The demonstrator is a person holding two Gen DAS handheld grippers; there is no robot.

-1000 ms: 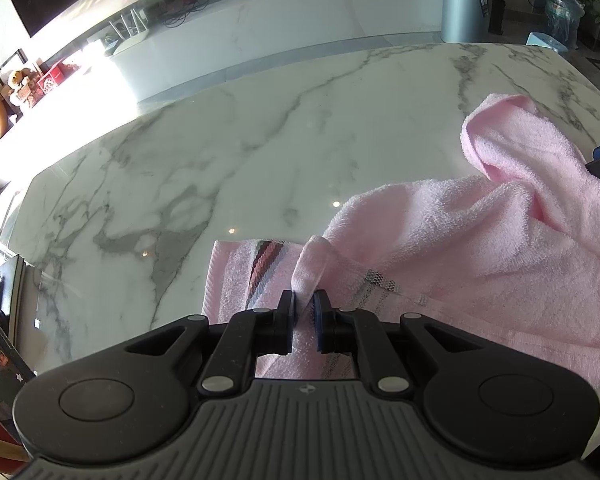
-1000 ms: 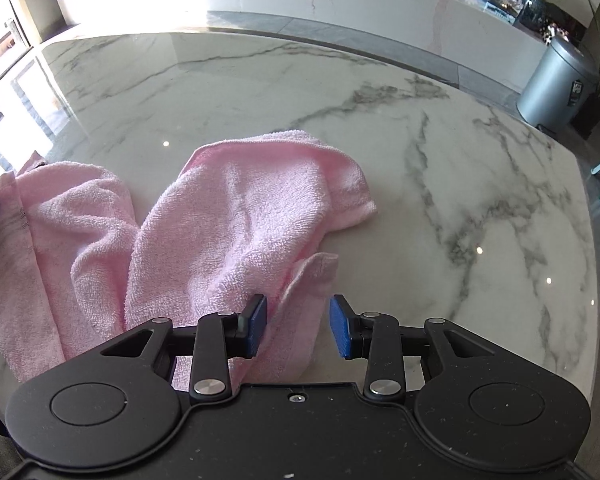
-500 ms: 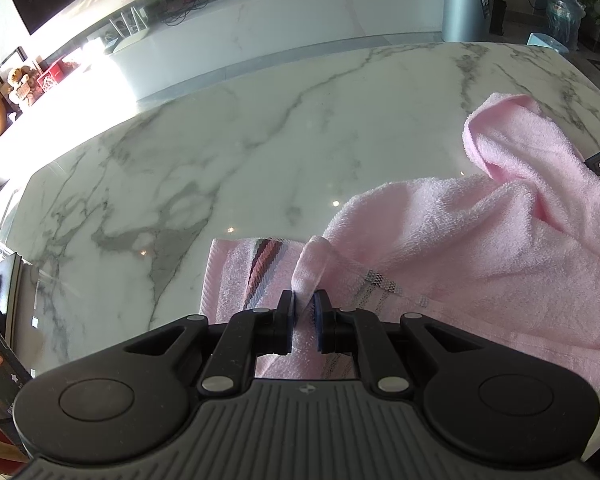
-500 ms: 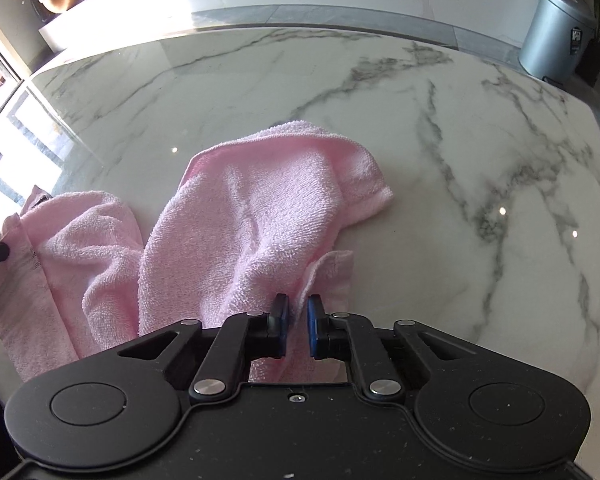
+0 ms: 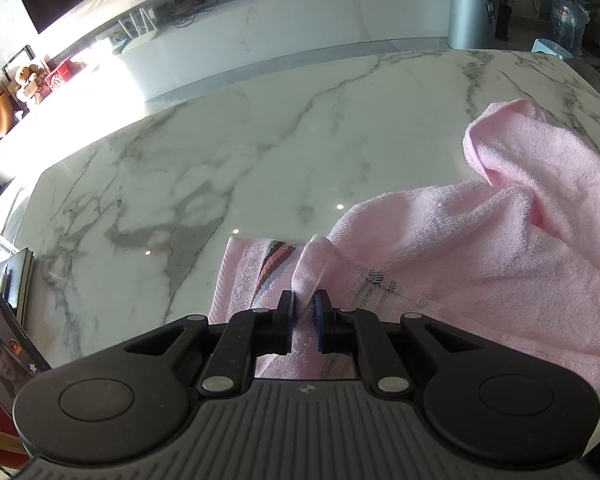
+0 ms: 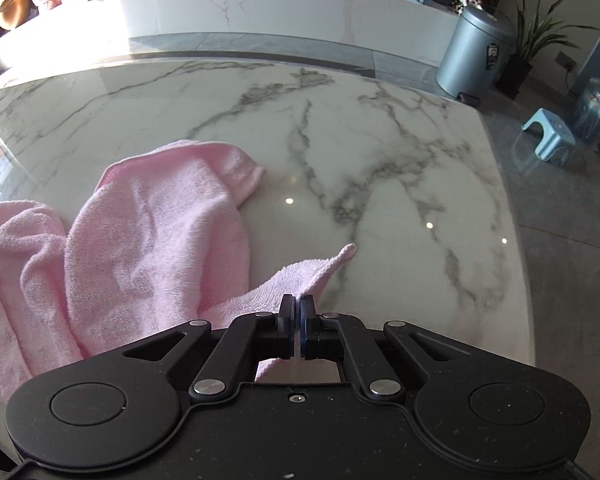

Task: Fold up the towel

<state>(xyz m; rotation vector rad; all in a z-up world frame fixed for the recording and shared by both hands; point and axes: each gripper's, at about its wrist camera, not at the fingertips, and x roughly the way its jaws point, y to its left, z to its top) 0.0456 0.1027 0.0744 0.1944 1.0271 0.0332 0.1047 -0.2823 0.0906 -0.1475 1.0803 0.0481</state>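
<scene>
A pink towel [image 5: 480,248] with a striped band lies crumpled on the white marble table [image 5: 240,168]. My left gripper [image 5: 304,306] is shut on a bunched corner of it beside the striped band. In the right wrist view the same pink towel [image 6: 148,240] spreads to the left, and my right gripper [image 6: 298,310] is shut on another corner, whose tip pokes out to the upper right, raised off the table [image 6: 380,168]. The cloth between the two corners sags in loose folds.
The table's right edge [image 6: 512,240] drops to a grey floor with a small blue stool [image 6: 548,140] and a silver bin [image 6: 476,52]. Books [image 5: 16,280] lie at the table's left edge. A white counter [image 5: 300,28] runs behind.
My right gripper closed on a towel corner, then swung right and lifted it, pulling that corner away from the heap. The left gripper kept its hold and did not move.
</scene>
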